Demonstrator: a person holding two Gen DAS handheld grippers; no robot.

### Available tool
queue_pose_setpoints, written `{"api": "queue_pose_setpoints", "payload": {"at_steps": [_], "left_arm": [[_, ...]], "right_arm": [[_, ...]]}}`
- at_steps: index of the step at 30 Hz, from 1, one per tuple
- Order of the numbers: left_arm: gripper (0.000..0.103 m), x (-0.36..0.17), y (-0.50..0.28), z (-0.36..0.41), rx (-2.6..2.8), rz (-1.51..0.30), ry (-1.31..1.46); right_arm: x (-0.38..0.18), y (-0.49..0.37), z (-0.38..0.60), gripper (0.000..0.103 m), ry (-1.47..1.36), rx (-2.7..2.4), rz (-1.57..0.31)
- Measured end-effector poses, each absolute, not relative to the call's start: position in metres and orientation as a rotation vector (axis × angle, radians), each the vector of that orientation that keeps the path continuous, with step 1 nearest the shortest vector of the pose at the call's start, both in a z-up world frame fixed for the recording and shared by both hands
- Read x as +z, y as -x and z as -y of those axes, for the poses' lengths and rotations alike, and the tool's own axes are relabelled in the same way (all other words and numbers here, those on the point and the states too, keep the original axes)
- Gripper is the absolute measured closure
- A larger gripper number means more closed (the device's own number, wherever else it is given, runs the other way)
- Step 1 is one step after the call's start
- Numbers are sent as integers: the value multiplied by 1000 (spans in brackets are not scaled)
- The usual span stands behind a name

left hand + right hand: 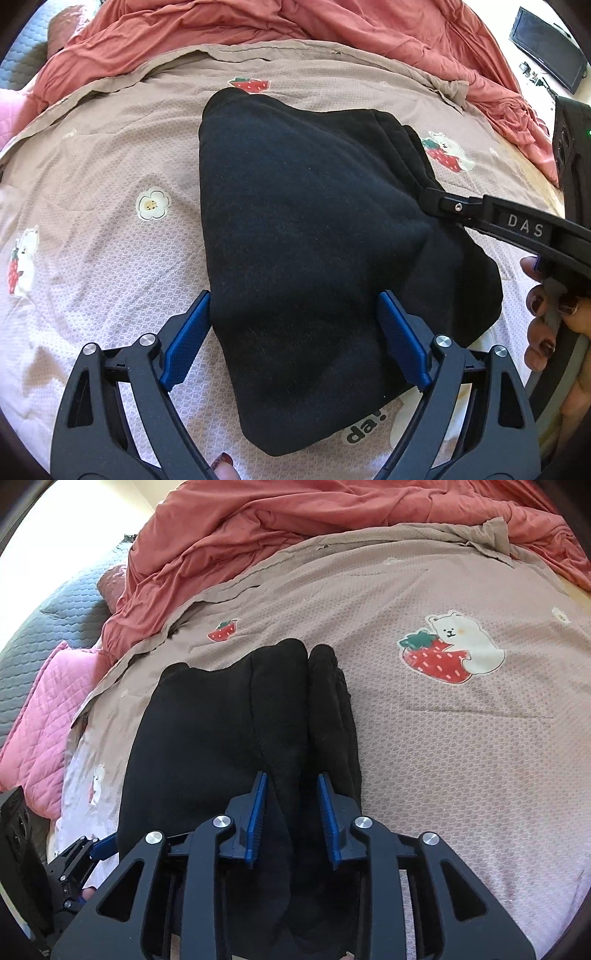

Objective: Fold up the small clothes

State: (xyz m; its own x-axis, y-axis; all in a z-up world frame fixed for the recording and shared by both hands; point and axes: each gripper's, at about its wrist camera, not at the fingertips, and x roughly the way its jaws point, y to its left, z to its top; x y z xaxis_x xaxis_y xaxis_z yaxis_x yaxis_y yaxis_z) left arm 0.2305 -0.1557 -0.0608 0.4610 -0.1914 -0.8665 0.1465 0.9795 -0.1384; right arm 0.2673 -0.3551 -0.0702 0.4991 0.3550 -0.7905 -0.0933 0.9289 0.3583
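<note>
- On the bed's beige printed sheet [92, 229] lies a black garment [295, 221], folded.
- Left claw [295, 332] is spread wide, straddling the garment's near end without pressing it.
- Right claw [291, 812] stands partly apart, black cloth between its blue pads [258, 812]; whether it pinches I cannot tell.

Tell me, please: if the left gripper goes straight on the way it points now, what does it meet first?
Most likely the black garment. The left gripper points steeply down with its jaws wide, and the dark cloth lies between them and ahead. Under it is the printed bedspread. How far above the cloth the fingertips stand is unclear.
</note>
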Motion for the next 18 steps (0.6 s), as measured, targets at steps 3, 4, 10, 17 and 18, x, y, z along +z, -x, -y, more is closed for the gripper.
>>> {"api": "queue_pose_setpoints", "payload": {"at_steps": [3,4,10,17,18], "left_arm": [[22,-61,-231,156,-207,-1073,46],[22,-61,-231,156,-207,-1073,46],[22,-61,-230,156,-208,-1074,45],[21,-60,-227,154,-208,-1076,49],[21,-60,-226,153,-207,-1074,49]], "right_arm": [[-69,-267,357,73,-279,272,-1018],[-68,-267,357,73,-278,271,-1018],[-64,-266,357,69,-266,270,-1017],[-54,-262,360,58,-242,246,-996],[-51,-260,362,53,-235,234,-986]]}}
